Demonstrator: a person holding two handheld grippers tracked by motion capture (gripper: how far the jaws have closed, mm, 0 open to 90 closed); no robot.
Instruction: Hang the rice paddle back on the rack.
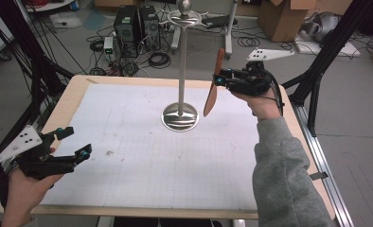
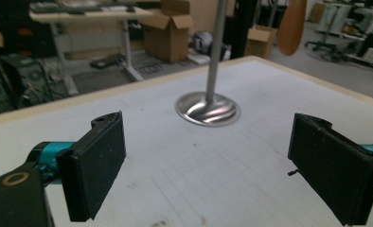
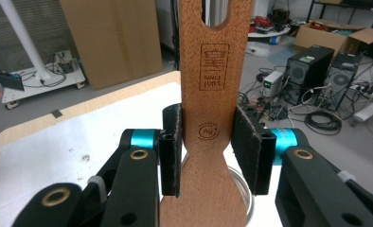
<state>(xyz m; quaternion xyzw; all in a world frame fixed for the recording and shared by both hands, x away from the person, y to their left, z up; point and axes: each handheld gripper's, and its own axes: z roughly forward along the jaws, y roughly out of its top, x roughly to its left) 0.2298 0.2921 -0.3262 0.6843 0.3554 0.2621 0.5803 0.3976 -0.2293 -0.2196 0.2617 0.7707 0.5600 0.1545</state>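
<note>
A: What sits beyond the table [image 1: 75, 101]?
B: Two black computer towers [image 1: 136, 26] on the floor past its far edge, cables [image 1: 158, 59] beside them, a cardboard box [image 1: 281, 19] farther right.

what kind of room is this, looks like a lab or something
Most likely a robotics or research lab rather than a kitchen: desktop computer towers with tangled cables sit on the floor, cardboard boxes stand behind, and the table is a gridded test surface.

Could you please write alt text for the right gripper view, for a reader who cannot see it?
The right gripper clamps the handle of a wooden spatula between its black pads, the handle's slot and burnt-in stamps facing the camera. Below it lies a white mat on the table, with computer towers and cables on the floor beyond.
</note>
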